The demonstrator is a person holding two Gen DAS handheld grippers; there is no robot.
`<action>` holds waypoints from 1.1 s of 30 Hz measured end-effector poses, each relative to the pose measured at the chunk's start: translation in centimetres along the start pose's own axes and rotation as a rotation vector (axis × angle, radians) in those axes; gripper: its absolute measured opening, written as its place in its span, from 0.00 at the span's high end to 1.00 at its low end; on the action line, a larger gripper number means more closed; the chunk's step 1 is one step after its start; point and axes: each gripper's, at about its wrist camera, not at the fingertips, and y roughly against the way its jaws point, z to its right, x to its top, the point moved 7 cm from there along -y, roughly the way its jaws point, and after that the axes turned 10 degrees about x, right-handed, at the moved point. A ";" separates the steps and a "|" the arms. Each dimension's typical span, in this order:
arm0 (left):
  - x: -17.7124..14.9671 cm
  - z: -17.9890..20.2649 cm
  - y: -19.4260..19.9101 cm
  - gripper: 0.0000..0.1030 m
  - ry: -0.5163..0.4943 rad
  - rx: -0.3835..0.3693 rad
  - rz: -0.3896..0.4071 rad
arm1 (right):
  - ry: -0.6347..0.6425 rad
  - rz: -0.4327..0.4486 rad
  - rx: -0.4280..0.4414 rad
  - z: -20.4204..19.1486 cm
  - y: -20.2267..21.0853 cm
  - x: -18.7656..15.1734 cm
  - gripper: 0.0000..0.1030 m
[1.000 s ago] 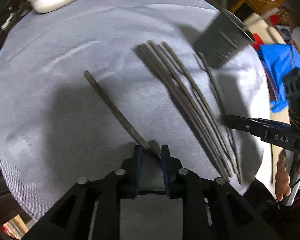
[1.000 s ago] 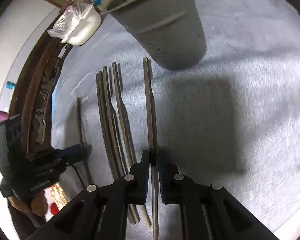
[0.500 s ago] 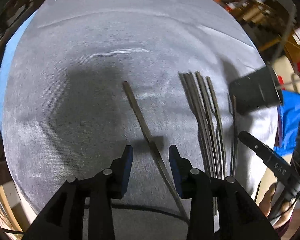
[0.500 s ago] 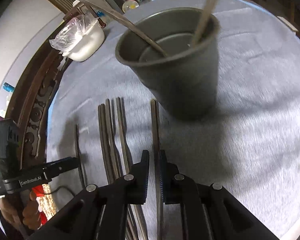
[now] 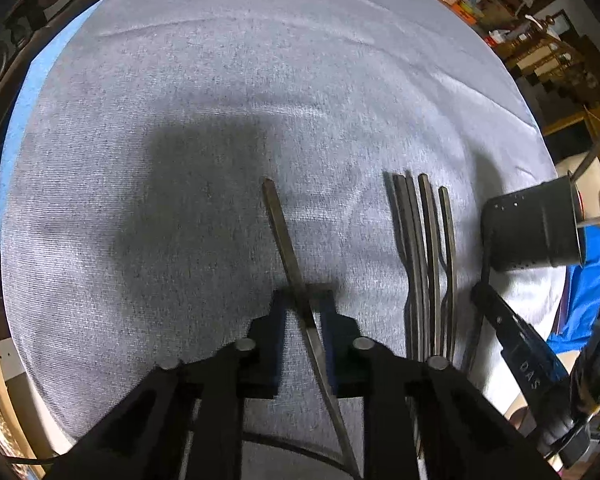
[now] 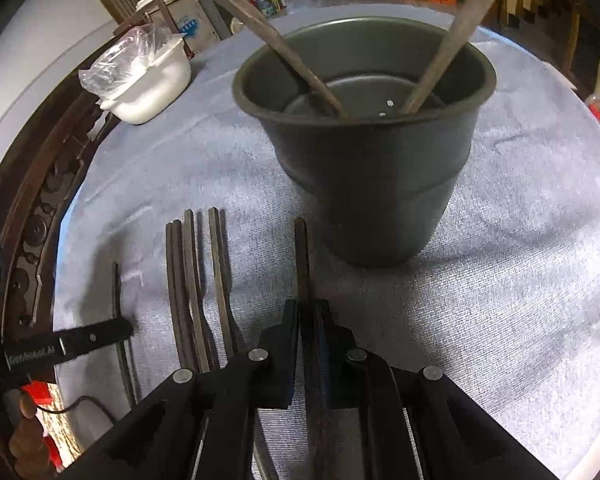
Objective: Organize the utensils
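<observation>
Table (image 5: 180,120) under grey cloth. Dark holder cup (image 6: 364,152) stands just ahead of the right gripper (image 6: 308,312), two utensils leaning inside it. Row of utensils (image 6: 196,280) lies left of the right jaws, right of the left jaws. Left gripper (image 5: 302,304): jaws just closed in, pinching a lone utensil (image 5: 280,224). Right jaws pressed tight on another utensil (image 6: 301,256), its tip beside the cup.

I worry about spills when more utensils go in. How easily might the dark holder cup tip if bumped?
The holder cup narrows toward its base, so it may tip fairly readily. Two long utensils lean out over its rim, probably adding leverage. The soft grey cloth beneath it likely stops sliding, favouring tipping.
</observation>
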 end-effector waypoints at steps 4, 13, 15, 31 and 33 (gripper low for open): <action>0.1 -0.1 0.0 0.90 0.021 -0.006 0.021 | 0.017 0.024 0.047 -0.1 1.0 0.1 0.93; -1.5 0.2 7.1 0.93 -0.001 -0.025 0.214 | 0.151 0.142 0.236 -3.7 7.1 0.8 0.93; -1.7 0.6 9.0 0.94 -0.012 -0.032 0.259 | 0.174 0.167 0.261 -4.2 8.3 0.9 0.93; -3.3 4.8 19.7 0.95 -0.112 -0.072 0.510 | 0.288 0.350 0.334 -6.7 17.1 2.1 0.92; -3.3 4.7 19.8 0.95 -0.118 -0.071 0.522 | 0.238 0.275 0.331 -5.8 15.9 2.0 0.91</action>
